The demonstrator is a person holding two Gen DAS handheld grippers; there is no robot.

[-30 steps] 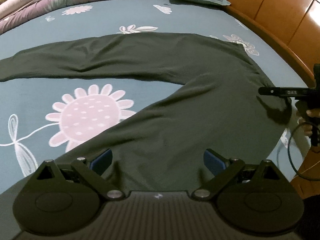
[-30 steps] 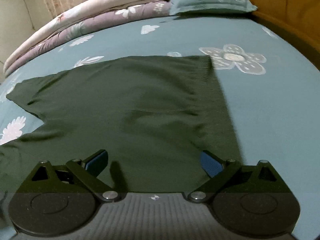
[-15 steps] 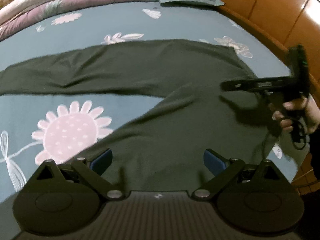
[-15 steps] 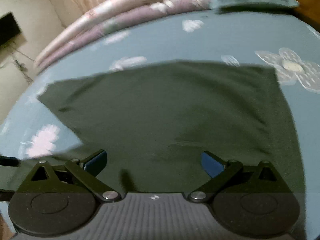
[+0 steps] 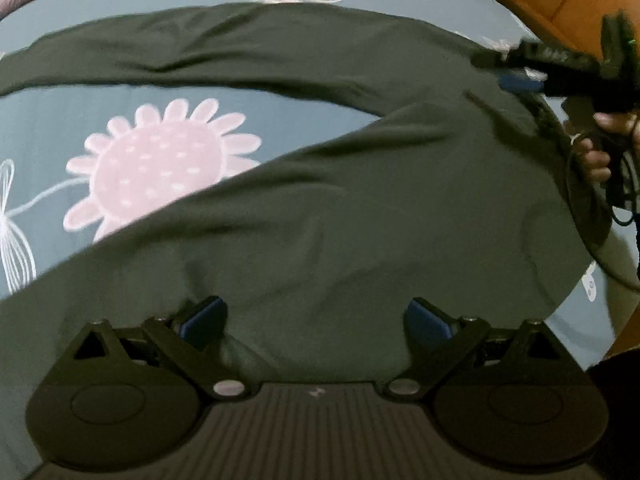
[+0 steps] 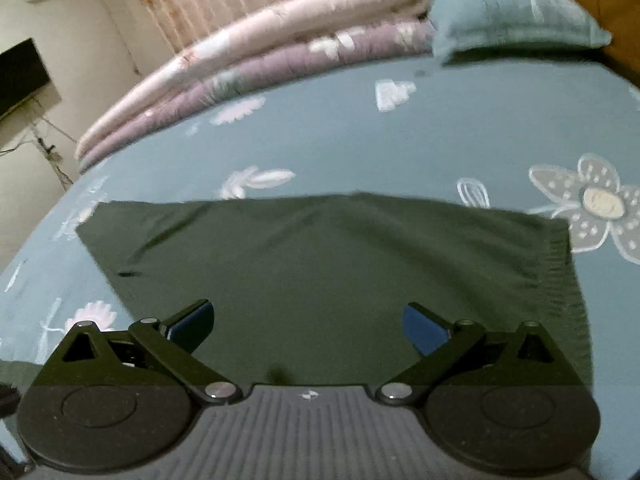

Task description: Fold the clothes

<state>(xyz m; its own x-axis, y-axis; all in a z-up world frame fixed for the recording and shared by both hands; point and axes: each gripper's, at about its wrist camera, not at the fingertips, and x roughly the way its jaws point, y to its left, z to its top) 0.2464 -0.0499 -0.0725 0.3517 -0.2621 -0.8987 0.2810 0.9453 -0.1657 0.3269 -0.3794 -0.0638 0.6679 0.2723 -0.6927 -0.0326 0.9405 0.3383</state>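
While both tools stand wide apart and grip nothing, the dark green garment (image 5: pixel 360 208) lies flat on the floral bed sheet (image 5: pixel 80 120) directly under and ahead of the left tool (image 5: pixel 316 316), filling the gap between its blue pads (image 5: pixel 202 316). Beyond that tool, one long part of the garment stretches away to its left across the sheet, and far to its right a hand (image 5: pixel 600 148) holds the right tool (image 6: pixel 306 320). Ahead of the right tool the garment reaches to a straight far edge, with folded quilts (image 6: pixel 260 64) and a pillow (image 6: pixel 512 12) beyond.
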